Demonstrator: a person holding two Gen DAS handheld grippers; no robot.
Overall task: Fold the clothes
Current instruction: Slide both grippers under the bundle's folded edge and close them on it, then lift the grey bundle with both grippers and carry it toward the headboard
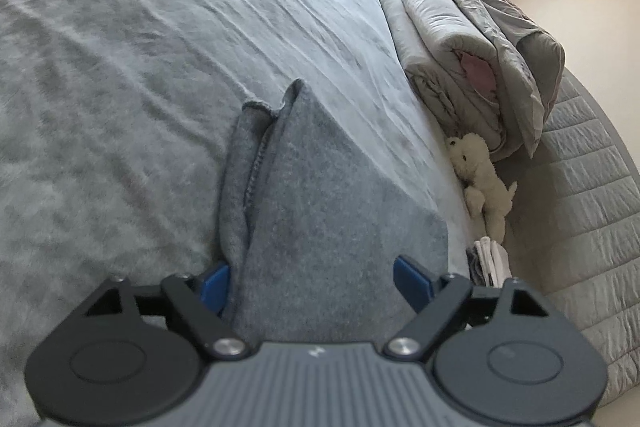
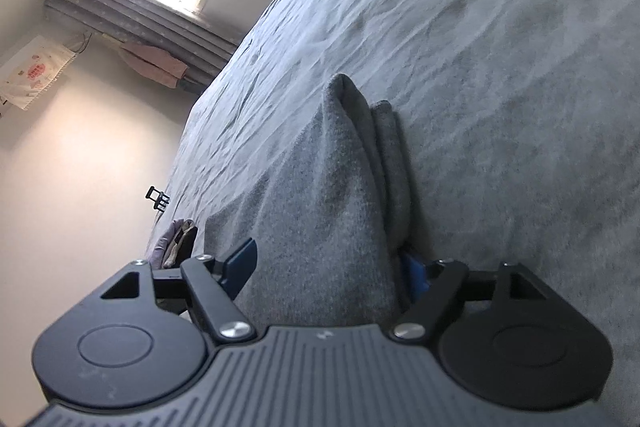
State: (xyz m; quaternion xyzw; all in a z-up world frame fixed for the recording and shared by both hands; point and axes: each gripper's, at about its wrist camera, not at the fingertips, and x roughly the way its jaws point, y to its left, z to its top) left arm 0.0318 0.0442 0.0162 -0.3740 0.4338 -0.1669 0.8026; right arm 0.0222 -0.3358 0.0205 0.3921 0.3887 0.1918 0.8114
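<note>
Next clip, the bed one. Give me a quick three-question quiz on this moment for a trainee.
1. True or false: the grey garment lies between the fingers of the left gripper.
2. What stands beside the white plush toy in the left wrist view? A) folded quilts B) a lamp C) a laundry basket
3. What surface does the garment rest on?

Key:
1. True; it also lies between the fingers of the right gripper, and neither gripper looks clamped on it.
2. A, the folded quilts.
3. The grey bed cover.
</note>
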